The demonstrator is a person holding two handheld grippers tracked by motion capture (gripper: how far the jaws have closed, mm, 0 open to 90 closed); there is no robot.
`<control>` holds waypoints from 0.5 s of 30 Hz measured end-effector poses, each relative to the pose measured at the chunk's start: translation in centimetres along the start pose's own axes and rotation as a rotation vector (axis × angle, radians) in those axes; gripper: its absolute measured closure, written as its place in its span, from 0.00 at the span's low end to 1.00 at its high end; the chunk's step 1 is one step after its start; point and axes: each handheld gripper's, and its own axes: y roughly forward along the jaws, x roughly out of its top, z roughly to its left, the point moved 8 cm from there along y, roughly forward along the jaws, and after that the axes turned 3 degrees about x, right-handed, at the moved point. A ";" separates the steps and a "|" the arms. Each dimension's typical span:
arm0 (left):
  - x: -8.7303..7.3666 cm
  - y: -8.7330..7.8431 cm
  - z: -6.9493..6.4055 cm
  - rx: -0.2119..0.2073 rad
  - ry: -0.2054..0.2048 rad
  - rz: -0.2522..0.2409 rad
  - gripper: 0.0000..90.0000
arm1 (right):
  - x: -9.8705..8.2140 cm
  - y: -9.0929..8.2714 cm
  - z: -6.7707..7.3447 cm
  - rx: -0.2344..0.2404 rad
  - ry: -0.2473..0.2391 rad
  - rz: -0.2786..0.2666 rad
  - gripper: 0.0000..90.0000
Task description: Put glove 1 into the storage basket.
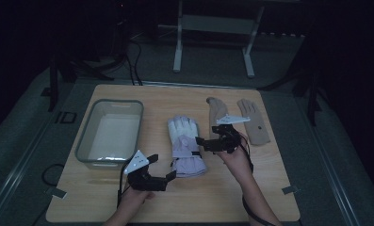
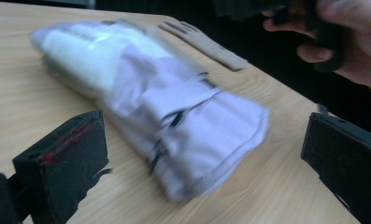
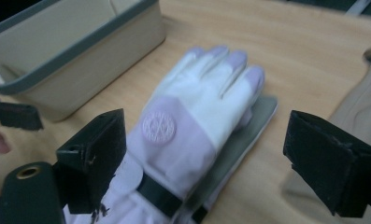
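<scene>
- High view: the white and lilac gloves (image 1: 186,146) are lying stacked at centre frame, outside the empty grey bin (image 1: 110,132) at left; the left gripper (image 1: 162,167) and right gripper (image 1: 198,142) are flanking them, both gaping
- Left gripper view: the gloves (image 2: 174,112) are resting mid-frame between spread jaws, untouched
- Right gripper view: jaws standing wide around the gloves (image 3: 192,126), gripping nothing; judging by this, picking up and binning are both remaining

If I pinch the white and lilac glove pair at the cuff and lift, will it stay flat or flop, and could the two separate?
The white and lilac gloves look padded and soft, so they would probably droop from the cuff rather than hold flat. They seem to be two stacked gloves, with a grey one's edge showing underneath; a shallow pinch may lift only the top one. Probably light, and unlikely to slide far on the wooden table.
</scene>
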 end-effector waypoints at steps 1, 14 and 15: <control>0.6 0.2 -0.3 -0.003 0.010 0.011 0.01 | 0.3 0.1 0.2 0.012 -0.003 -0.003 0.15; 1.2 3.9 0.7 0.144 0.095 0.221 0.01 | 0.1 3.9 -0.9 -0.006 0.053 0.082 0.25; 1.0 4.2 1.0 0.164 0.087 0.225 0.06 | -0.2 4.2 -1.1 -0.005 0.068 0.087 0.25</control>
